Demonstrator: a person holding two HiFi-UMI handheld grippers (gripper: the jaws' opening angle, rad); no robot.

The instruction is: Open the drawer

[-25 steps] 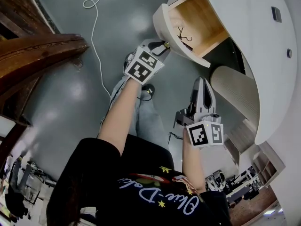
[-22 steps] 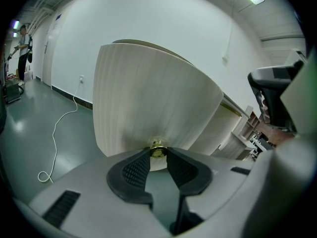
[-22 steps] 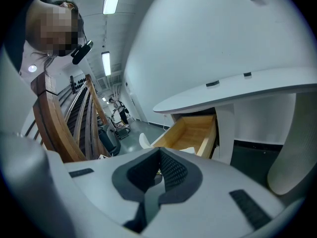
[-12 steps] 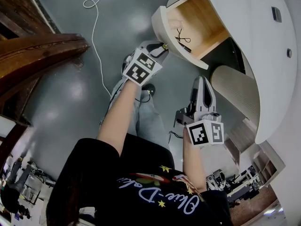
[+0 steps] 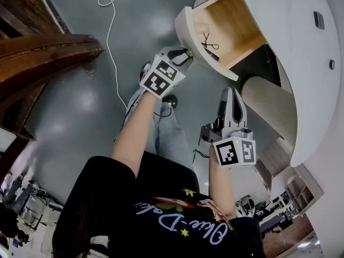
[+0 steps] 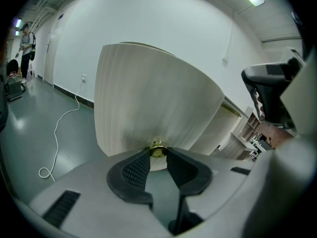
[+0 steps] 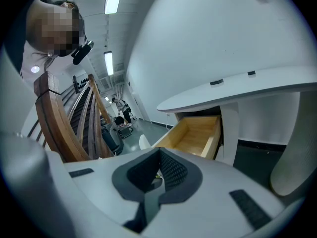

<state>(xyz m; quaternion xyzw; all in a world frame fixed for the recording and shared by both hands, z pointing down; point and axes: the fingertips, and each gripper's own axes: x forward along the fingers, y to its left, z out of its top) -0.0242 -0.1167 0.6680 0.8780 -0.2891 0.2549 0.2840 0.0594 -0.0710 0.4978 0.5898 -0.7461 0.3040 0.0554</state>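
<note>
The drawer (image 5: pixel 185 28) stands pulled out of the white curved desk (image 5: pixel 290 47), its wooden inside (image 5: pixel 231 20) showing a small black item (image 5: pixel 209 41). My left gripper (image 5: pixel 186 53) is at the drawer's pale ribbed front (image 6: pixel 148 98), shut on the brass knob (image 6: pixel 158 149), a pad on each side of it. My right gripper (image 5: pixel 228 93) hangs lower and to the right, below the drawer and apart from it. In the right gripper view its pads (image 7: pixel 171 168) meet at the tips with nothing held, and the drawer (image 7: pixel 195 133) lies ahead.
A white cable (image 5: pixel 110 36) trails over the grey floor. A wooden stair rail (image 5: pixel 48 58) runs along the left. A curved ribbed panel (image 5: pixel 269 106) stands under the desk at right. A person (image 6: pixel 25 33) stands far off.
</note>
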